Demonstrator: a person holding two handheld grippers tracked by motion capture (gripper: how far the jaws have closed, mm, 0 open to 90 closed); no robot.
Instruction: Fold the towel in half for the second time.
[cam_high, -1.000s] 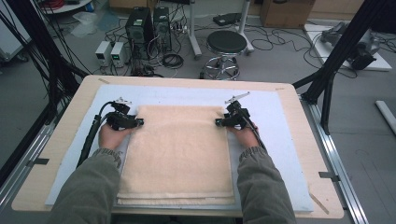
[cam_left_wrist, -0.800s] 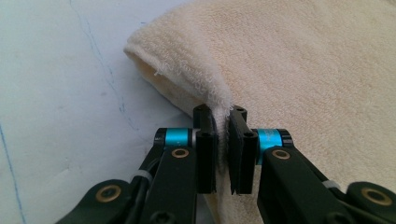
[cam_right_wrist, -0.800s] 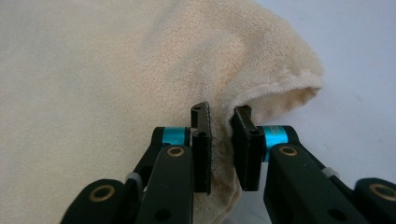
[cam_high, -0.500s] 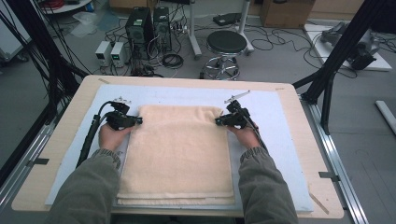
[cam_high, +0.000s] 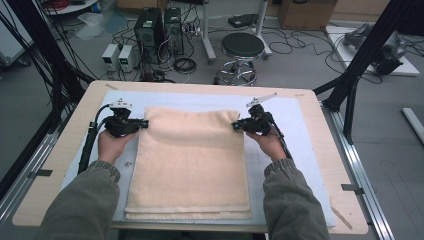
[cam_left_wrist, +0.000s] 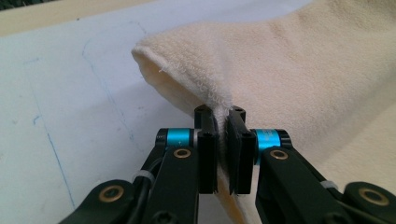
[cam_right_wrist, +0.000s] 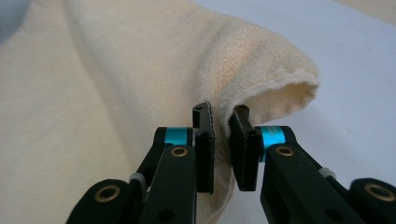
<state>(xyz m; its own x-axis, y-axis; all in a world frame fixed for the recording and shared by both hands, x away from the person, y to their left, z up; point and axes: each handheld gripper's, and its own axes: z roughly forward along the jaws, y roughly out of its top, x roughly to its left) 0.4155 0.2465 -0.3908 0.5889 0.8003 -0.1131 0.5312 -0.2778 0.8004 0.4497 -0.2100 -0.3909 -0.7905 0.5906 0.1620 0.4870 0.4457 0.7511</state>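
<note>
Black jaws of the left gripper (cam_left_wrist: 223, 140) are clamped on the edge of the cream towel (cam_high: 192, 160), a thin fold of terry squeezed between the pads; they have just been closing on it. The right gripper (cam_right_wrist: 223, 140) pinches the opposite edge the same way, its jaws also just closed, cloth between them. In both gripper views the towel edge lifts off the mat into a soft, rounded fold beside the jaws.

From the high view, the left gripper (cam_high: 142, 123) and right gripper (cam_high: 236, 126) point inward toward each other across the far end of the towel, each held level. Both hands sit behind the grippers, left hand (cam_high: 114, 144) and right hand (cam_high: 270, 142), with olive-sleeved forearms coming in from the near edge, roughly parallel.

Folded in layers, the towel lies in the middle of the pale blue mat (cam_high: 295, 130), its long axis running from the person toward the far side; the grippers hold its two far corners. The mat covers a wooden table (cam_high: 65, 155).

Faint blue pen lines mark the mat in the left gripper view; no writing on them can be read.
</note>
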